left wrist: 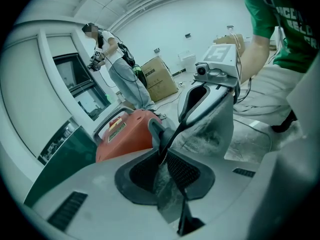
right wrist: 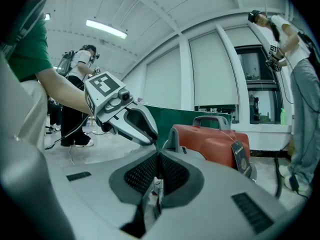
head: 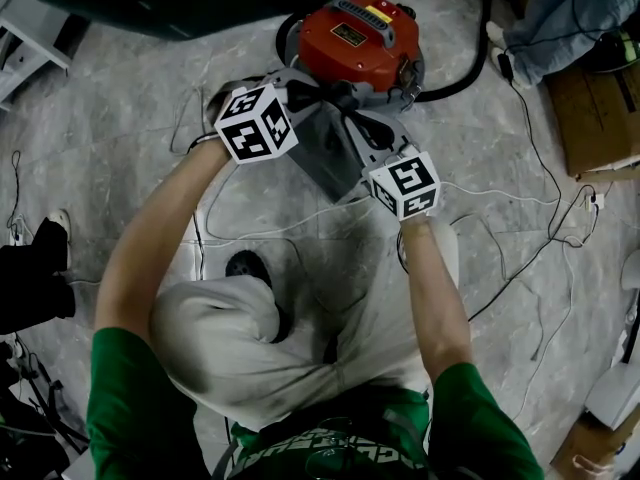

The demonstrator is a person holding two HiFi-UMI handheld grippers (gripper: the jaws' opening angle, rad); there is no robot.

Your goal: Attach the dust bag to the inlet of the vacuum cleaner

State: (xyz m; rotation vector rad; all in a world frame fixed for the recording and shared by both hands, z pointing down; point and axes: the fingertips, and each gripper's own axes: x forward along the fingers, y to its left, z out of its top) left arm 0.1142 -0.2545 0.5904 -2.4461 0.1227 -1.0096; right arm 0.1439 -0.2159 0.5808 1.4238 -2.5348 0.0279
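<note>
Here the left tongs (left wrist: 162, 159), slightly parted, grip the grey dust bag (head: 332, 148); the right tongs (right wrist: 157, 166) pinch it tight, red vacuum cleaner (head: 355, 38) at twelve o'clock.

Vacuum cleaner (head: 355, 38) inlet: hidden behind dust bag (head: 335, 143) | label (head: 350, 34): print too small to read | hose (head: 487, 28): cropped at top edge | bystander (head: 562, 13): cut off, top right corner
</note>
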